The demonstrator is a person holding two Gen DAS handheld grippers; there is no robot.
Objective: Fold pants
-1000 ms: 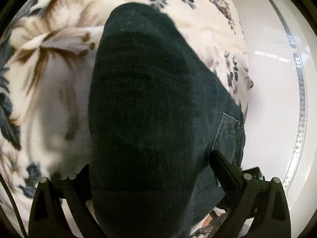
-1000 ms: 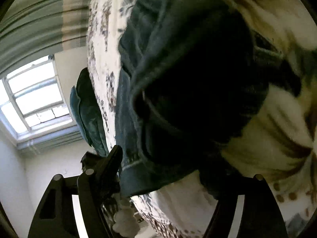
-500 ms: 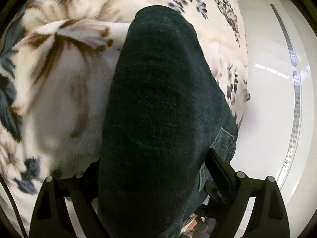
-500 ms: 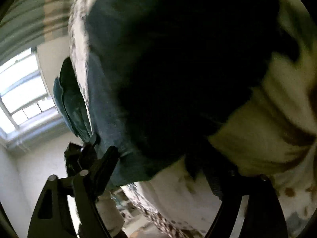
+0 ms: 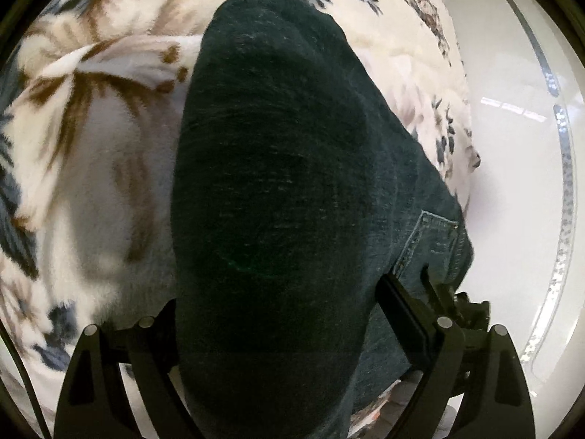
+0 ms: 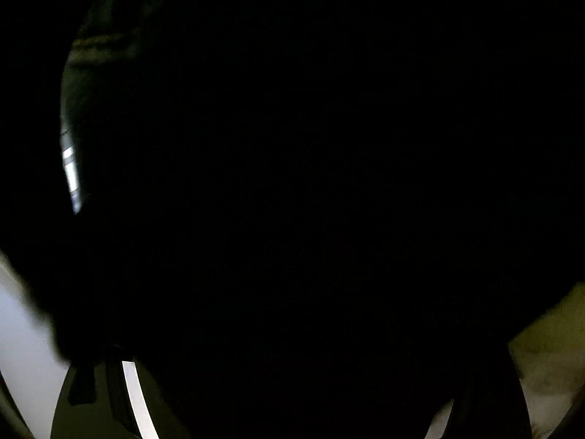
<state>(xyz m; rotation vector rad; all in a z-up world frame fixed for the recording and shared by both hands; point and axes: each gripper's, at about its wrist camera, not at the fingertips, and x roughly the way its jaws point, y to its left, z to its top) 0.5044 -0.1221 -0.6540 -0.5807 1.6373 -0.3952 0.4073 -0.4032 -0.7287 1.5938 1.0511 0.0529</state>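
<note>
No legible text, labels or numbers anywhere.

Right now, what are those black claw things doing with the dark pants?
A person is folding dark jeans on a flowery blanket, using a gripper in each hand. The left gripper has a thick fold of the jeans between its fingers, with a back pocket showing beside it. The right gripper's camera is almost completely covered by dark cloth, so its fingers can't be made out. The fold isn't laid flat yet.
</note>
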